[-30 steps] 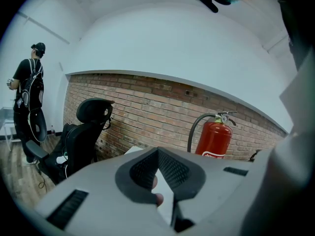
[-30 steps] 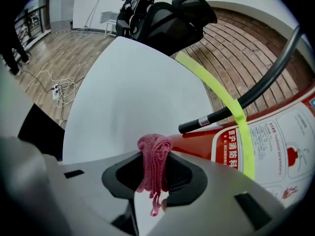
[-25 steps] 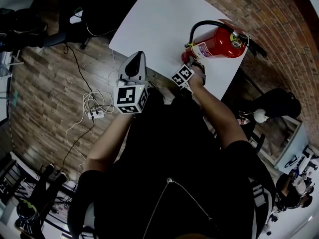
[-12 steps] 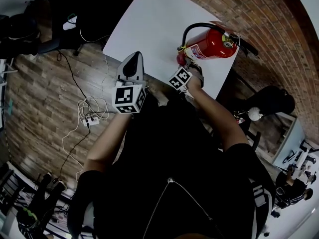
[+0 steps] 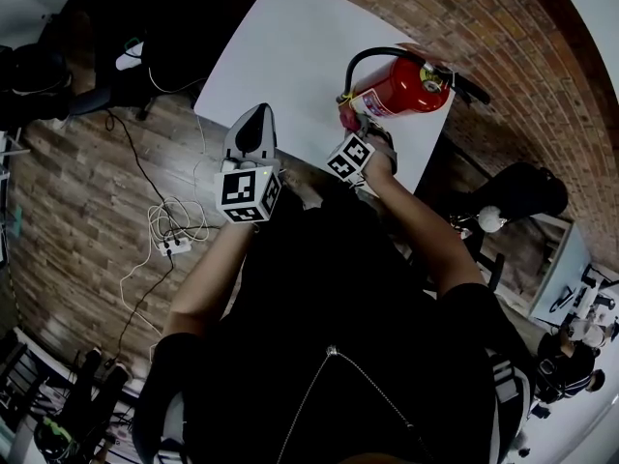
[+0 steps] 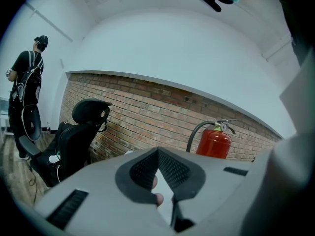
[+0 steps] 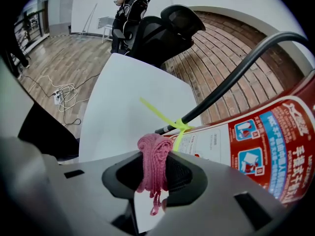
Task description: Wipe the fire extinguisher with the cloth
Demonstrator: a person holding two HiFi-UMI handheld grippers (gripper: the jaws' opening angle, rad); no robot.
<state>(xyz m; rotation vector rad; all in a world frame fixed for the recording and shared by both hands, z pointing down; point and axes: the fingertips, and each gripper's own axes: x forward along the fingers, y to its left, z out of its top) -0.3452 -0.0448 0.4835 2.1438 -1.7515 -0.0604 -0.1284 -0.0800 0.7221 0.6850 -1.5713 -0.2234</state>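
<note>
A red fire extinguisher lies on its side on the white table, near the brick wall. Its printed label fills the right of the right gripper view, with the black hose and a yellow tie beside it. My right gripper is shut on a bunched pink cloth, which sits against the extinguisher's lower end. My left gripper hangs at the table's near edge, shut, with nothing between its pads. From there the extinguisher shows at a distance.
A brick wall runs behind the table. A black office chair stands at the table's far end, and a person stands beyond it. A power strip and cables lie on the wooden floor to the left.
The head view has drifted a little. My right gripper has kept the pink cloth at the extinguisher's lower end with only a small shift. The left gripper has stayed in place.
</note>
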